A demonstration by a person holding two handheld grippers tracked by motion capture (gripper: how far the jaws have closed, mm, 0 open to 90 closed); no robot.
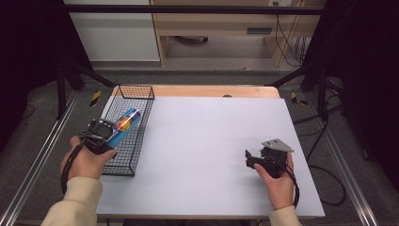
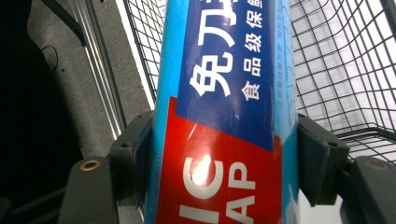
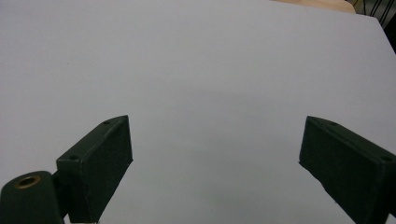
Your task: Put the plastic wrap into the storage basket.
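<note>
Nearest the lens in left gripper view: blue tube [image 2: 224, 112] with red band and white lettering, running up the middle of frame, pinched between both black fingers [image 2: 135, 154] of the left gripper [image 2: 224, 163], pads flat against its two sides. Wire basket [image 2: 345, 70] mesh behind it, upper right and upper left of frame.

High view: left gripper [image 1: 101, 134] at left of frame, over the near part of the wire basket [image 1: 141, 92]; tube [image 1: 124, 123] slanting up and right from the fingers, inside the basket outline. Whether tube rests on the mesh or hangs clear, cannot tell. Basket sits along left edge of the pale surface [image 1: 202, 141].

Right gripper [image 1: 248, 159] at lower right of frame, held in hand, well apart from basket. Right gripper view: fingers [image 3: 100, 168] spread wide, nothing between them, bare surface [image 3: 201, 70] beyond.
</note>
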